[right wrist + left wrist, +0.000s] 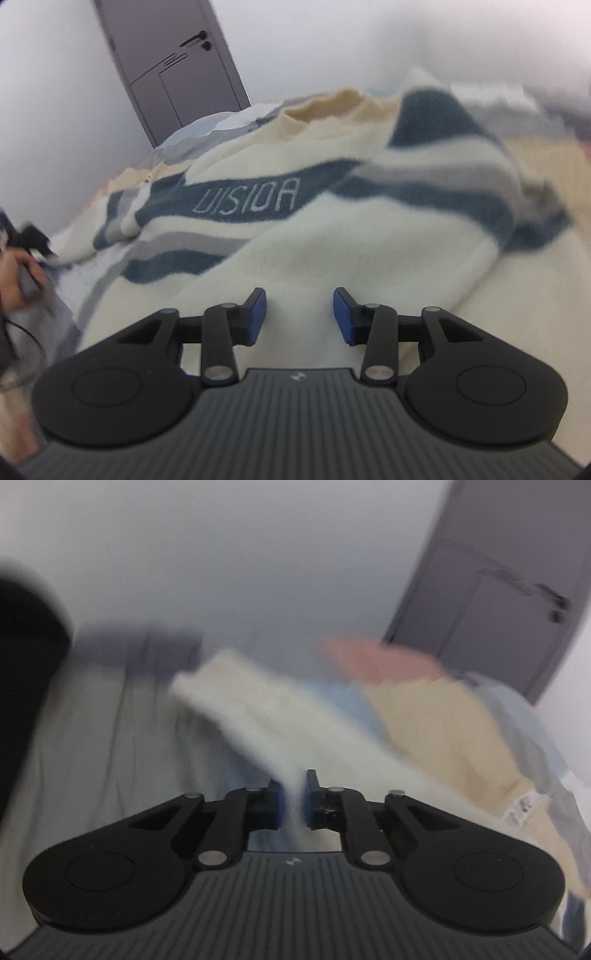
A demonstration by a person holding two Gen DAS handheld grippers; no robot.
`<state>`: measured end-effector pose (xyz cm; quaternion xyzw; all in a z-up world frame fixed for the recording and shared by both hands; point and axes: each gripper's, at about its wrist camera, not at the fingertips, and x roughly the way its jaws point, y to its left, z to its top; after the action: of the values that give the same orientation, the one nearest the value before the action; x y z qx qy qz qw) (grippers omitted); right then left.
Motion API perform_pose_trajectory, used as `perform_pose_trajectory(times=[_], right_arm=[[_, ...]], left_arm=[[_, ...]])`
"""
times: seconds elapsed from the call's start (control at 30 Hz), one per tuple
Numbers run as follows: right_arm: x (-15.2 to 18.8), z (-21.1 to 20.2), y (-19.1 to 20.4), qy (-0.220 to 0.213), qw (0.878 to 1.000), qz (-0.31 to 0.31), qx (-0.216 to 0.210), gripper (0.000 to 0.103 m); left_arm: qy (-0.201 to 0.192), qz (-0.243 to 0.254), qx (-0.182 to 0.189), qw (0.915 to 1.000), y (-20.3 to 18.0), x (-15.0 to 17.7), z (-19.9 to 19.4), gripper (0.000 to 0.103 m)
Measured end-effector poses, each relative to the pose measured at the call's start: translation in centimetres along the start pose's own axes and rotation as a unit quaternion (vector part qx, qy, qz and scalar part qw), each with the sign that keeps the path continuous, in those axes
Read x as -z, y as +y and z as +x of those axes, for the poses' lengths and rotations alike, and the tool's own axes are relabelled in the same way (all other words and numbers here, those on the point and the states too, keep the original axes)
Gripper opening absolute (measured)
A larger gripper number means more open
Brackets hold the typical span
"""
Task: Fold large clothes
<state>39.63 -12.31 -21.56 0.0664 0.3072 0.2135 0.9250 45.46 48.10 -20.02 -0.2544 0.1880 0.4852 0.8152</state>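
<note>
A large cream sweater [295, 243] with navy and grey stripes and the word "VISION" lies spread on a bed, its beige collar [325, 105] at the far side. My right gripper [299, 314] is open and empty just above the sweater's lower cream part. In the left wrist view my left gripper [293, 797] is shut on a cream part of the sweater [258, 705], which stretches away up and to the left, blurred by motion. In the right wrist view, the left gripper and the hand holding it [22, 273] show at the far left edge.
The bed has a patchwork cover [443, 720] of beige, pink and light blue panels. A grey door [170, 66] stands in the white wall behind the bed. A dark object [26, 664] is at the left edge of the left wrist view.
</note>
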Motion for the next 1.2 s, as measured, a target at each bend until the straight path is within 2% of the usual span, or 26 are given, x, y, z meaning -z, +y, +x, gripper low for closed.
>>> perform_pose_trajectory(times=[0.1, 0.2, 0.27, 0.33, 0.47, 0.6, 0.7, 0.83, 0.93, 1.03, 1.13, 1.2], right_arm=[[0.2, -0.2, 0.8, -0.016, 0.998, -0.050, 0.025, 0.043], [0.3, -0.4, 0.7, -0.020, 0.998, -0.055, 0.026, 0.043], [0.2, -0.8, 0.7, -0.024, 0.997, -0.060, 0.030, 0.043], [0.2, -1.3, 0.9, -0.028, 0.997, -0.062, 0.024, 0.043], [0.2, -3.1, 1.1, -0.036, 0.998, -0.049, 0.008, 0.043], [0.0, -5.3, 0.2, -0.050, 0.998, -0.027, 0.002, 0.043], [0.1, -7.4, -1.1, -0.063, 0.998, 0.006, -0.014, 0.043], [0.2, -10.2, -2.9, -0.082, 0.994, 0.058, -0.049, 0.045], [0.4, -12.0, -3.8, -0.099, 0.991, 0.068, -0.053, 0.045], [0.5, -13.3, -5.3, -0.112, 0.988, 0.092, -0.052, 0.045], [0.7, -14.4, -7.5, -0.131, 0.981, 0.130, -0.064, 0.045], [0.9, -15.2, -9.1, -0.142, 0.975, 0.159, -0.063, 0.045]], left_arm=[[-0.033, 0.052, 0.015, 0.9980, -2.2, -1.5, -2.4, 0.010], [-0.073, 0.107, 0.044, 0.9906, -4.7, -3.3, -6.3, 0.010], [-0.118, 0.167, 0.062, 0.9769, -6.9, -3.8, -9.8, 0.010], [-0.153, 0.202, 0.091, 0.9631, -8.8, -3.9, -13.5, 0.010], [-0.187, 0.230, 0.133, 0.9458, -12.9, -3.2, -20.8, 0.010], [-0.197, 0.246, 0.192, 0.9294, -16.4, -1.7, -27.8, 0.010], [-0.227, 0.271, 0.210, 0.9117, -18.1, 0.8, -32.5, 0.010], [-0.228, 0.292, 0.238, 0.8980, -19.7, 5.1, -37.3, 0.010], [-0.215, 0.288, 0.266, 0.8943, -20.5, 8.2, -40.2, 0.010], [-0.201, 0.284, 0.308, 0.8853, -21.6, 11.7, -42.5, 0.010], [-0.160, 0.280, 0.342, 0.8826, -22.3, 15.6, -44.1, 0.010], [-0.141, 0.294, 0.356, 0.8761, -22.6, 18.4, -44.8, 0.010]])
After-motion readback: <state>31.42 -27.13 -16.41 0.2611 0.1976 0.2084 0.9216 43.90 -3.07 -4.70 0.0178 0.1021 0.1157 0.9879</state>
